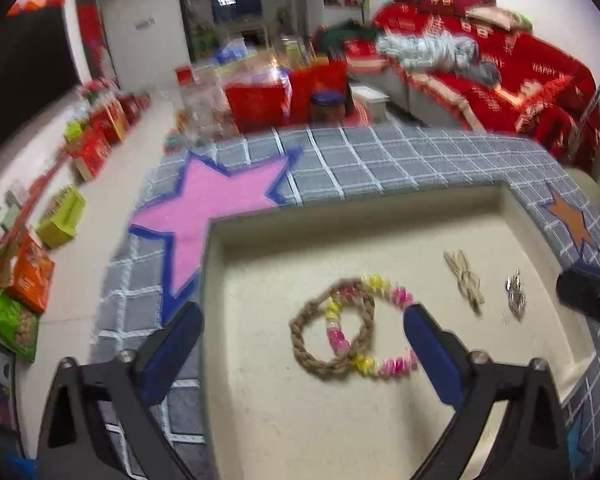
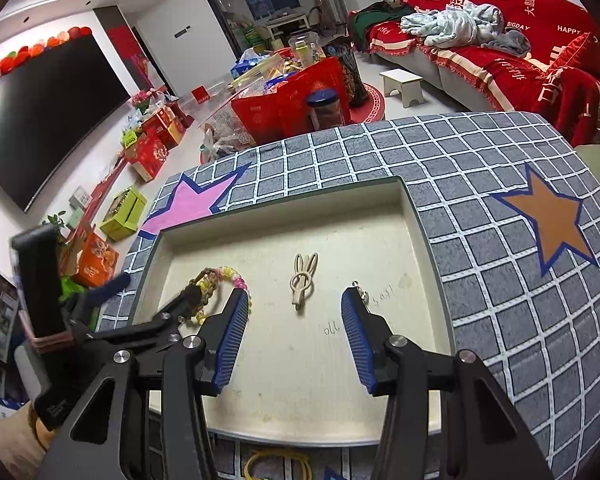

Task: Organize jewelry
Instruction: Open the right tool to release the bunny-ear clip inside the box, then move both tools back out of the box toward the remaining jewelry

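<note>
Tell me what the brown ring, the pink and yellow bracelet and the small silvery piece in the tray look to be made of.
Brown ring: likely twisted rope or braided cord, matte, with spiral strands showing.
Pink and yellow bracelet: probably glossy, translucent plastic beads that catch the light.
Silvery piece: seemingly shiny metal, though it is small and blurred.
Tray: matte cream surface, material unclear.

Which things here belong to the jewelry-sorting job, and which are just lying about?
Job:
- beige tray
- braided rope bracelet
- pink and yellow bead bracelet
- beige rabbit-ear clip
- silver earrings

Lying about:
- red sofa
- white stool
- television
- yellow rubber band
</note>
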The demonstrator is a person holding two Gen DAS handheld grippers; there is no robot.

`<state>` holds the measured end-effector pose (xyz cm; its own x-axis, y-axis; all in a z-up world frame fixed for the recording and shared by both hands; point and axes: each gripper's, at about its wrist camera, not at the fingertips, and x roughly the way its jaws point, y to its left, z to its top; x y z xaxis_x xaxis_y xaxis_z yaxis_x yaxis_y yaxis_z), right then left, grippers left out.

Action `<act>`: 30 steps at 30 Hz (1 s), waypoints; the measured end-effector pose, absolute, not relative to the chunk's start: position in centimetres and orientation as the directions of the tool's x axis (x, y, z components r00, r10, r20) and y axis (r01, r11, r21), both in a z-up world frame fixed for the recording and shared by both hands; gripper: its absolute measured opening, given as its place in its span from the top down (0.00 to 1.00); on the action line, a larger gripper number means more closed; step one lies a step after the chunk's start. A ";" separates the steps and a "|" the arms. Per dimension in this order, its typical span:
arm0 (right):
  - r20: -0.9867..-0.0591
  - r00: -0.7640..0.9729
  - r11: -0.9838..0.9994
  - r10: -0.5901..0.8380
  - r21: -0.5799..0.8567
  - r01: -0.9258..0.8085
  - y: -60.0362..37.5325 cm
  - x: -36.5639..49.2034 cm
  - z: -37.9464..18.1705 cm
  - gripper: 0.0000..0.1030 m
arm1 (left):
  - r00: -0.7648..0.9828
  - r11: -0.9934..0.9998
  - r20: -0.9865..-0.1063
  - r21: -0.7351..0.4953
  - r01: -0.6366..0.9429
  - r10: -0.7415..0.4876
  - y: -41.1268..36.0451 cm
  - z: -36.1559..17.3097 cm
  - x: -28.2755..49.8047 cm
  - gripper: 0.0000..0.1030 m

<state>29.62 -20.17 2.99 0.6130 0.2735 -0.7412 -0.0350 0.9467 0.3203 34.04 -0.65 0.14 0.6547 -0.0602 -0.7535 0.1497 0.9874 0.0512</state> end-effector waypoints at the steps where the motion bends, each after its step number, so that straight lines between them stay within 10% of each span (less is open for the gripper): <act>1: -0.742 0.612 0.946 0.274 0.322 -0.034 -20.2 29.5 3.0 0.49 | 0.656 0.986 -0.752 0.053 0.159 -0.065 -0.8 0.2 34.0 0.00; 8: -0.735 0.616 0.942 0.283 0.335 -0.033 -20.7 27.9 3.1 0.22 | 0.680 0.984 -0.731 0.073 0.164 -0.059 -0.7 1.2 32.7 0.00; 30: -0.795 0.546 0.942 0.265 0.334 0.027 -22.6 15.8 0.6 0.22 | 0.631 0.936 -0.746 0.028 0.351 -0.214 1.7 0.5 19.4 0.00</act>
<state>15.77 -22.56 0.61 0.5462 0.2653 -0.7945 0.0274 0.9423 0.3335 19.36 1.70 0.51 0.6309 -0.2139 -0.7458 0.3510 0.9360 0.0284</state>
